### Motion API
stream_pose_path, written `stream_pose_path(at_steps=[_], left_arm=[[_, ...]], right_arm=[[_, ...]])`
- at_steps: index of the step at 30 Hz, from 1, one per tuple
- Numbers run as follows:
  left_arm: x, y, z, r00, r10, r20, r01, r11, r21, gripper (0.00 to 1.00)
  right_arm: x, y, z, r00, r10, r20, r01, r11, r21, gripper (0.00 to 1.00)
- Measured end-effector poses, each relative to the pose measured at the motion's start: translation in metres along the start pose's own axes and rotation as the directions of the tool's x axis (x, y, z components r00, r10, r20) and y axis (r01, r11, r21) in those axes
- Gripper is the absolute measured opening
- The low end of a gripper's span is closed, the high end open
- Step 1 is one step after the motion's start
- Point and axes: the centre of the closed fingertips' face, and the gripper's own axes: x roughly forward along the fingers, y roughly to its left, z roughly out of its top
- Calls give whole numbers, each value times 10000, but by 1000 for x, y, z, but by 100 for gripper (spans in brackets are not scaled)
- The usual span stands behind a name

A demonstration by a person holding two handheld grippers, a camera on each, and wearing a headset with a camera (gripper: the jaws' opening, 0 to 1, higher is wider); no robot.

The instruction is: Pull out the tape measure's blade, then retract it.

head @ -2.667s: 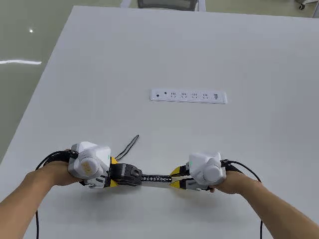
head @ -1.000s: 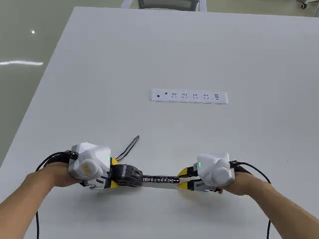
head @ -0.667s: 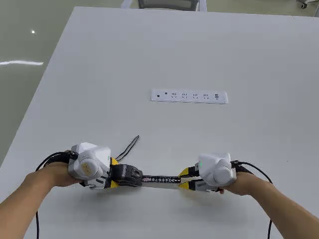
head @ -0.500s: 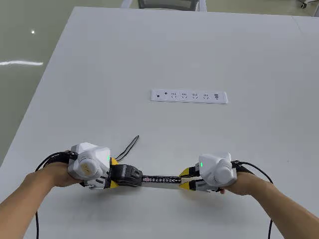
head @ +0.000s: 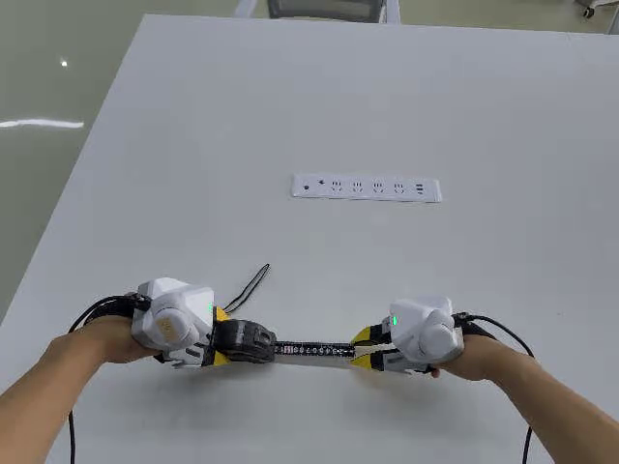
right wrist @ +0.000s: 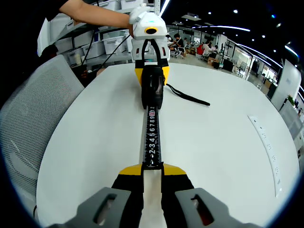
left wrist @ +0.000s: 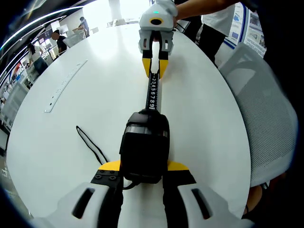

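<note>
Down near the lower edge of the head view, left of centre, the tape measure (head: 244, 340) lies on the white table (head: 290, 97). Its black case is clenched by the flanks between the yellow-tipped jaws of the left gripper (head: 222, 338). A short run of blade (head: 314, 349) reaches rightward to the right gripper (head: 364, 347), whose jaws are pinched on the blade's end. The case looks a chunky, rounded block with a ribbed, rubbery skin, probably fairly weighty and grippy, so its flanks seem the sound place to hold. The blade is a thin black ribbon with white numerals. I judge it stiff along its length yet springy, slick-faced and apt to snap back, so its tip is best pinched and fed home slowly. A thin black wrist cord (head: 250, 282) trails from the case toward the upper left. Further up, near the centre, a flat white power strip (head: 366, 187) lies well apart on the smooth, matt tabletop. At the right edge of the left gripper view stands a grey mesh chair back (left wrist: 266, 128)
</note>
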Motion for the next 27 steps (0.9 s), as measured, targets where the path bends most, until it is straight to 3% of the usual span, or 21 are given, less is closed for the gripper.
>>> stream_pose_path(at_steps=[27], left_arm=[[1, 0, 0, 10000, -1, -8, 1, 10000, -2, 28]], right_arm=[[-5, 0, -9, 10000, 39, -77, -38, 9999, 100, 11]])
